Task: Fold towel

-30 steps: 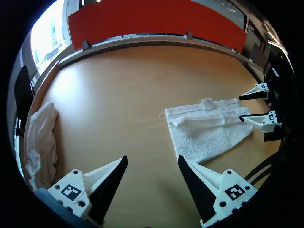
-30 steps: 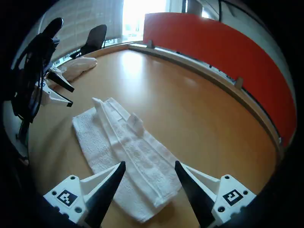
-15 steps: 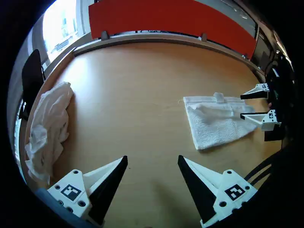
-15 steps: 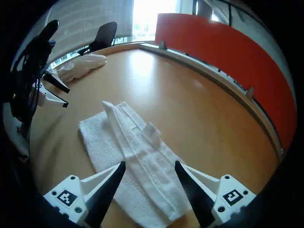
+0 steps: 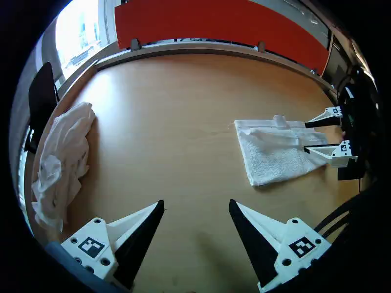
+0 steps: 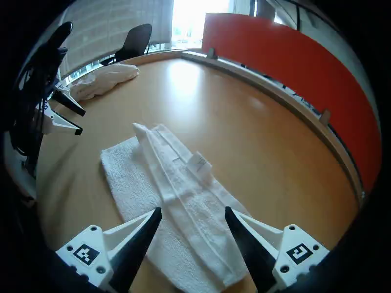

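A white towel (image 5: pixel 273 149) lies partly folded on the wooden table, with a ridge of cloth and a small tag along its far edge. In the right gripper view the same towel (image 6: pixel 171 195) runs from the middle down between my right gripper's fingers. My right gripper (image 6: pixel 191 229) is open, its tips over the towel's near end; it also appears at the towel's right side in the left gripper view (image 5: pixel 308 136). My left gripper (image 5: pixel 195 215) is open over bare wood, well to the left of the towel, and appears far off (image 6: pixel 66 115) in the right gripper view.
A crumpled white cloth (image 5: pixel 61 161) lies near the table's left edge, also seen far back (image 6: pixel 105 78) in the right gripper view. A red partition (image 5: pixel 215 22) runs along the table's far edge. A black chair (image 6: pixel 132 44) stands behind the table.
My left gripper has drawn back and swung left, so the towel now sits farther right and smaller in its view. The right gripper stays over the towel's end, slightly further along it.
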Demonstrator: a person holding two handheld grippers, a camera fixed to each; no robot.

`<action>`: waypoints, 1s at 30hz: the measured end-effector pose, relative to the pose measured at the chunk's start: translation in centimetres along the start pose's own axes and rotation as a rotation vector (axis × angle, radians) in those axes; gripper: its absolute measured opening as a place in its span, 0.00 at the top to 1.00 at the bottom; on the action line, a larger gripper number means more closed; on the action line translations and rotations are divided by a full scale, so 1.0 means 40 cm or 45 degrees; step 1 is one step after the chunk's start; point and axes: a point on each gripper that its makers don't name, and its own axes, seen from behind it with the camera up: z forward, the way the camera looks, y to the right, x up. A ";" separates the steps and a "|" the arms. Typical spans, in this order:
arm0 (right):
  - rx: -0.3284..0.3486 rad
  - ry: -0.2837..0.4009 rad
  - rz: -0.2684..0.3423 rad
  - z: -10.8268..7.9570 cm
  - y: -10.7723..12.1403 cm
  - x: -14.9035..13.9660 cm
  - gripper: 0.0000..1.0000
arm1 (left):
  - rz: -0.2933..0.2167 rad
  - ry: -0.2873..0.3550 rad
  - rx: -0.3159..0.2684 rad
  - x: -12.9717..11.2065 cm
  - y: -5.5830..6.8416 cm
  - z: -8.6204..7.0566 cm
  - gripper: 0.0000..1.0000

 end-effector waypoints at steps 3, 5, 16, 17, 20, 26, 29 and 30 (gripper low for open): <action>-0.001 -0.002 0.001 0.003 0.002 -0.001 0.00 | -0.003 -0.001 0.000 -0.003 0.000 -0.002 0.01; -0.001 -0.003 0.000 0.005 0.003 -0.002 0.00 | -0.005 -0.002 0.000 -0.005 0.000 -0.003 0.02; -0.015 -0.016 -0.015 0.032 0.018 0.003 0.00 | -0.019 -0.001 0.005 -0.014 -0.008 -0.012 0.01; -0.017 -0.016 -0.017 0.033 0.020 0.004 0.00 | -0.020 -0.001 0.006 -0.015 -0.009 -0.013 0.01; -0.024 -0.018 -0.021 0.034 0.029 0.011 0.00 | -0.020 -0.003 0.007 -0.020 -0.011 -0.016 0.01; -0.043 -0.018 -0.039 0.030 0.053 0.032 0.00 | -0.020 -0.005 0.009 -0.029 -0.013 -0.023 0.01; -0.057 -0.018 -0.048 0.029 0.069 0.043 0.00 | -0.022 -0.005 0.010 -0.032 -0.014 -0.027 0.01; -0.063 -0.018 -0.051 0.029 0.076 0.048 0.00 | -0.023 -0.004 0.010 -0.033 -0.014 -0.028 0.01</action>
